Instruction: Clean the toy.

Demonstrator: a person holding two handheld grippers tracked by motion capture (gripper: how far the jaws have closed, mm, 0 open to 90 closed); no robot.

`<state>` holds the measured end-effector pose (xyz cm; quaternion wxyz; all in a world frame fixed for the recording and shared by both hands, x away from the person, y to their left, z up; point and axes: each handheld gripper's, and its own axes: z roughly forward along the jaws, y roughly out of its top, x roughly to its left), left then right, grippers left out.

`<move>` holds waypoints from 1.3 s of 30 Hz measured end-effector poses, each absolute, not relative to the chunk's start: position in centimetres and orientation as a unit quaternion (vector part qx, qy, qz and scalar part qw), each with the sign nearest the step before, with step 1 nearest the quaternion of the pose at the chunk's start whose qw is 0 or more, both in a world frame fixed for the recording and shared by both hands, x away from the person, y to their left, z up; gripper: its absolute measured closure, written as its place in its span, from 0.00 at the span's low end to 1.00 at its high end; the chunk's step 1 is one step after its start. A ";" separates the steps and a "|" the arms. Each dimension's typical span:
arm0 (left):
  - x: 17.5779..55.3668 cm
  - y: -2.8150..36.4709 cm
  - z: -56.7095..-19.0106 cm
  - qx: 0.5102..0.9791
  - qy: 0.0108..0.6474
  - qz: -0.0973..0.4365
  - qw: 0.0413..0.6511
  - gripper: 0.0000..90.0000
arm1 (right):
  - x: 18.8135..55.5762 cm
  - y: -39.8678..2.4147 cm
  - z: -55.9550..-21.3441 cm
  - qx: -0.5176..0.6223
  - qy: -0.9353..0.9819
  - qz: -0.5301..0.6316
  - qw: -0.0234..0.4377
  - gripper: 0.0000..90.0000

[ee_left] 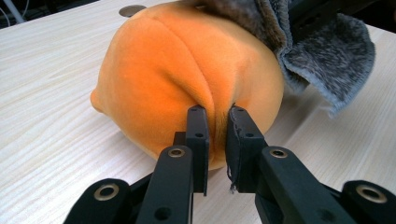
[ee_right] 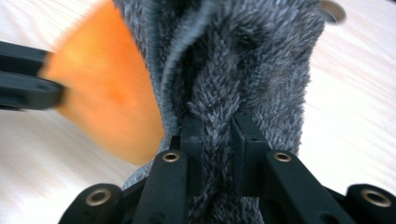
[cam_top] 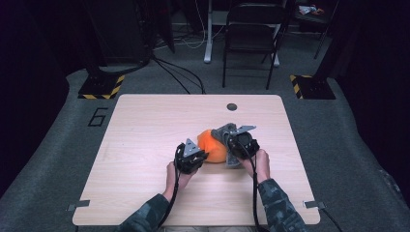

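At the centre of the frame on the wooden surface (cam_top: 145, 145) lies an orange cushion (cam_top: 212, 145). My left tongs (cam_top: 200, 157) pinch its plush; my right tongs (cam_top: 231, 145) pinch the grey furry cloth (cam_top: 223, 131) draped over it.

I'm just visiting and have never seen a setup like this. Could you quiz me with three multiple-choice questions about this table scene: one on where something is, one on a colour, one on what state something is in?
1. Where does the orange plush sit on the table?
A. between the two grippers
B. at the far left corner
C. on the chair

2. What colour is the fuzzy cloth draped on it?
A. red
B. grey
C. green

3. What is the right gripper doing?
A. standing wide open
B. lying flat, unheld
C. pinching a fold of the cloth

Answers: 1 A, the high view shows the left gripper on one side and the right on the other. 2 B, the fur is grey. 3 C, its jaws squeeze a ridge of cloth.
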<state>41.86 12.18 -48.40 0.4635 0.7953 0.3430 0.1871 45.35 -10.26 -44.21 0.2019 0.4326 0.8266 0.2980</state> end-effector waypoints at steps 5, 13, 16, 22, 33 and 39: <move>41.9 12.3 -48.5 0.797 0.343 0.185 0.462 0.89 | 46.3 -11.8 -45.9 0.462 0.821 0.278 0.186 0.85; 42.2 12.8 -48.6 0.796 0.347 0.179 0.463 0.89 | 47.4 -13.2 -48.6 0.488 0.823 0.245 0.157 0.85; 42.2 12.9 -48.6 0.794 0.349 0.178 0.464 0.88 | 47.4 -13.3 -47.7 0.488 0.820 0.251 0.161 0.85; 42.2 12.8 -48.6 0.796 0.347 0.179 0.463 0.88 | 46.4 -13.0 -43.9 0.471 0.807 0.304 0.188 0.85; 42.0 12.7 -48.7 0.799 0.343 0.177 0.461 0.88 | 43.5 -6.7 -41.9 0.365 0.844 0.333 0.209 0.85; 42.0 12.6 -48.6 0.800 0.340 0.177 0.461 0.88 | 44.3 -7.9 -42.6 0.388 0.838 0.328 0.200 0.85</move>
